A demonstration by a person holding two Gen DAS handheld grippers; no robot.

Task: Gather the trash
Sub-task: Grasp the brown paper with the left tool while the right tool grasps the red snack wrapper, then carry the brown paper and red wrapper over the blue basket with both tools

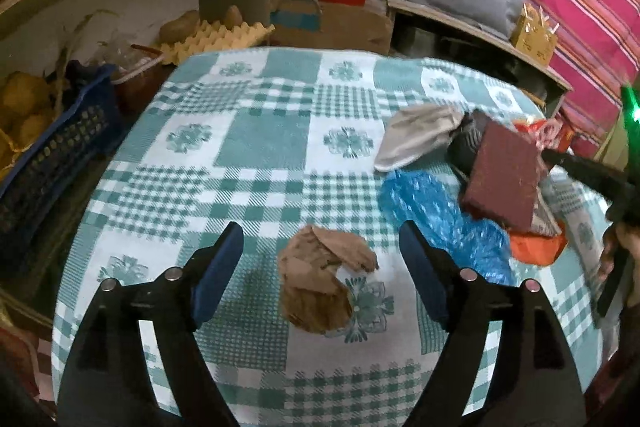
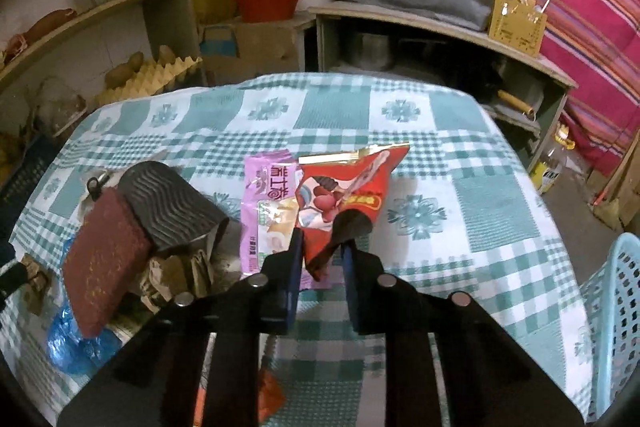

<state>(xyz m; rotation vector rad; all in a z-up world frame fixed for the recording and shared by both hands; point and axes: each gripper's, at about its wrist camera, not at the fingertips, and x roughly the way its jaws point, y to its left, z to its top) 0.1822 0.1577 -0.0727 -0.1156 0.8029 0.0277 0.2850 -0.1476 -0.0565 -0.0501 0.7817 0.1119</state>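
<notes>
1. My landmark is the table, covered in a green-and-white checked cloth.
2. My left gripper hovers above the table's near edge, its fingers spread wide and gripping nothing.
3. A crumpled brown paper scrap lies on the table, between those spread fingers as my left camera sees it.
4. My right gripper has its fingers pinched on the lower edge of a red snack wrapper, which stands up above the table's middle.
5. A pink wrapper lies flat on the table, just left of the red one.
6. Further left on the table sits a trash heap: a dark red block, a black ridged piece, and blue plastic.
7. A light blue basket stands past the table's right edge.
</notes>
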